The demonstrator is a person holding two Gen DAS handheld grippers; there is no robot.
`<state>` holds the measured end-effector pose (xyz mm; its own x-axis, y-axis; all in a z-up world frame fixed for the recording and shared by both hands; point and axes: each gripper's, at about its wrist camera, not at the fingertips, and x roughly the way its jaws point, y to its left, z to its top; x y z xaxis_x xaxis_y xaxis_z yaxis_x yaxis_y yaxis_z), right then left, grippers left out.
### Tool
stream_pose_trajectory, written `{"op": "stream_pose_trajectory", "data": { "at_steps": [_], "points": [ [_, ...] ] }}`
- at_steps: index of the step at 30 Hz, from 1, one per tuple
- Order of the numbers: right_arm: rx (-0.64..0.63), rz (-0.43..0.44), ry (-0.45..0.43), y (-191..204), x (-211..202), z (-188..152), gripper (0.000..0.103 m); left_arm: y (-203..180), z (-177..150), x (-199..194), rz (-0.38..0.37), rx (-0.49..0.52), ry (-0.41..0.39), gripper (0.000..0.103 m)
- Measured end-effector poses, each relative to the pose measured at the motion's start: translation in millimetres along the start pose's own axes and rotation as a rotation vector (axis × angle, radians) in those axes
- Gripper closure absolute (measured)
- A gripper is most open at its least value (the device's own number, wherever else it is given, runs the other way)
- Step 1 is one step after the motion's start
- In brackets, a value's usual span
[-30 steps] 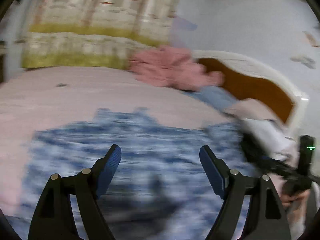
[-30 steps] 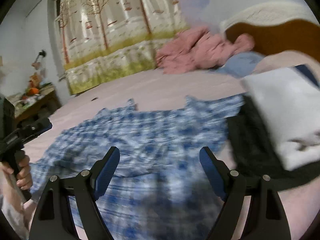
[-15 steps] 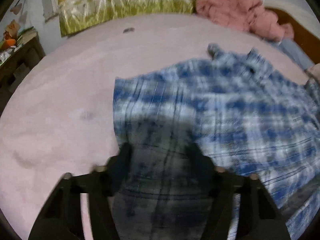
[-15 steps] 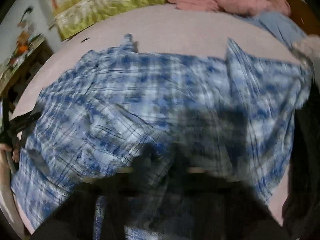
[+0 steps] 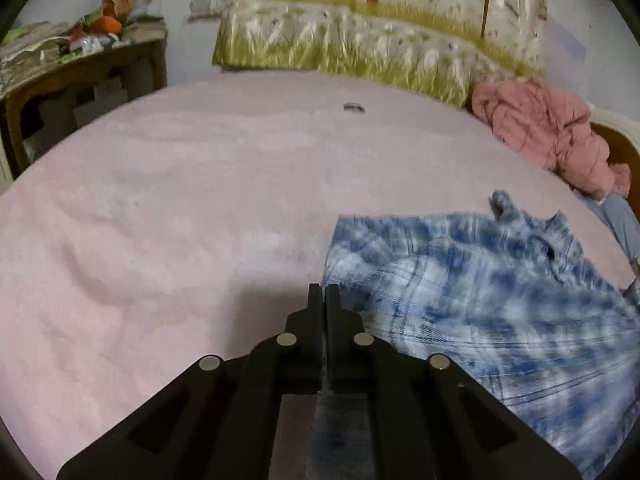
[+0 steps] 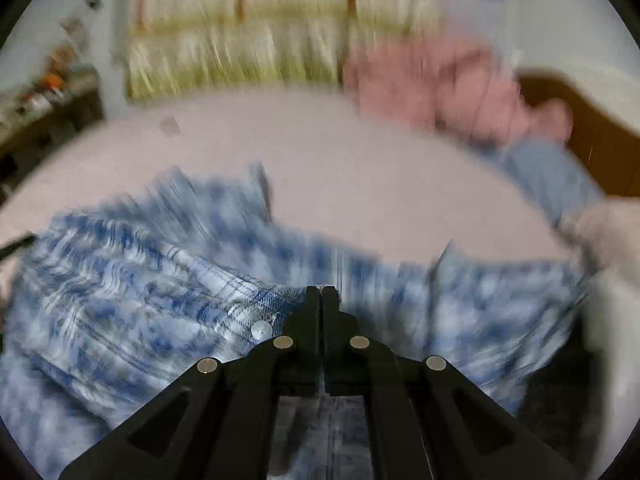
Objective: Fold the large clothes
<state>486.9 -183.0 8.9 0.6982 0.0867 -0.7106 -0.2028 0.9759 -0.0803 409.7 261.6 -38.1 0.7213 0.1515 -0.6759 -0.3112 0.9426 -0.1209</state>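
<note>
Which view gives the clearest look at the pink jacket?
The left wrist view: the pink jacket lies sharp and whole at the bed's far right. The right wrist view shows it only as a motion-blurred pink mass.

A wide bed [image 5: 192, 208] under a pale pink cover fills the room, mostly bare and softly rumpled. A blue plaid shirt [image 5: 500, 304] lies spread on it at about four o'clock. Up at two o'clock a pink quilted jacket [image 5: 548, 132] sits heaped by the headboard, with a light blue garment [image 5: 618, 216] just below it. At twelve o'clock a small dark object [image 5: 354, 107] lies alone, too small to identify.
</note>
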Motion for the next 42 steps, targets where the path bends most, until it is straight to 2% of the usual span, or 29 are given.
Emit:
{"op": "stream_pose_trajectory", "data": {
  "at_steps": [3, 5, 7, 8, 10, 13, 15, 17, 19, 20, 23, 27, 30, 32, 35, 39, 42],
  "points": [
    [-0.038, -0.036, 0.061, 7.7, 35.8, -4.1, 0.102, -1.9, -2.4, 1.0, 0.017, 0.009, 0.004, 0.102],
    [-0.012, -0.027, 0.076, 2.0, 42.1, -5.5, 0.102, -3.3, -2.8, 3.5, 0.024, 0.017, 0.010, 0.102],
    [0.014, -0.056, 0.075, -2.3, 43.8, -6.4, 0.102, -1.8, -3.4, 1.2, 0.027, 0.018, -0.001, 0.099],
    [0.021, -0.093, 0.062, -5.5, 42.6, -5.5, 0.102, -0.7, -3.7, -3.6, 0.015, 0.013, -0.021, 0.095],
    [0.035, -0.136, 0.003, -17.9, 26.5, -7.4, 0.101, 3.9, -3.7, -18.2, -0.047, -0.013, -0.090, 0.062],
    [0.128, -0.060, -0.078, -36.4, -13.9, -13.8, 0.099, 7.3, -4.4, -56.1, -0.160, -0.023, -0.236, 0.061],
    [0.157, -0.039, -0.127, -39.1, -38.3, -21.0, 0.097, 0.7, -3.7, -80.1, -0.188, -0.004, -0.308, 0.061],
    [0.134, -0.035, -0.167, -31.1, -64.4, -32.2, 0.097, -7.5, -4.1, -105.4, -0.198, -0.002, -0.341, 0.061],
    [0.071, -0.043, -0.209, -15.5, -87.7, -45.9, 0.097, -14.6, -8.7, -138.5, -0.267, -0.020, -0.384, 0.061],
    [0.051, -0.037, -0.225, -8.3, -99.7, -51.1, 0.097, -21.6, -12.1, -157.0, -0.282, -0.003, -0.417, 0.061],
    [0.072, 0.012, -0.287, 8.9, -133.1, -66.1, 0.097, -47.2, -21.2, -204.5, -0.251, 0.082, -0.499, 0.061],
    [0.105, 0.029, -0.373, 27.8, -167.3, -89.3, 0.097, -65.9, -37.0, -243.4, -0.350, 0.087, -0.551, 0.061],
    [0.168, 0.099, -0.383, 35.4, -181.8, -108.5, 0.097, -87.0, -52.5, -255.5, -0.348, 0.154, -0.585, 0.065],
    [0.188, 0.126, -0.417, 38.4, -196.9, -123.5, 0.097, -100.9, -59.1, -255.0, -0.345, 0.185, -0.575, 0.065],
    [0.154, 0.055, -0.451, 41.9, -211.4, -136.6, 0.097, -118.5, -69.5, -253.6, -0.340, 0.213, -0.560, 0.065],
    [0.194, 0.028, -0.475, 21.4, -227.1, -150.6, 0.097, -137.6, -80.8, -248.1, -0.314, 0.248, -0.572, 0.065],
    [0.199, -0.009, -0.469, 9.5, -230.0, -155.7, 0.097, -146.0, -83.2, -236.7, -0.345, 0.244, -0.544, 0.060]
  ]
}}
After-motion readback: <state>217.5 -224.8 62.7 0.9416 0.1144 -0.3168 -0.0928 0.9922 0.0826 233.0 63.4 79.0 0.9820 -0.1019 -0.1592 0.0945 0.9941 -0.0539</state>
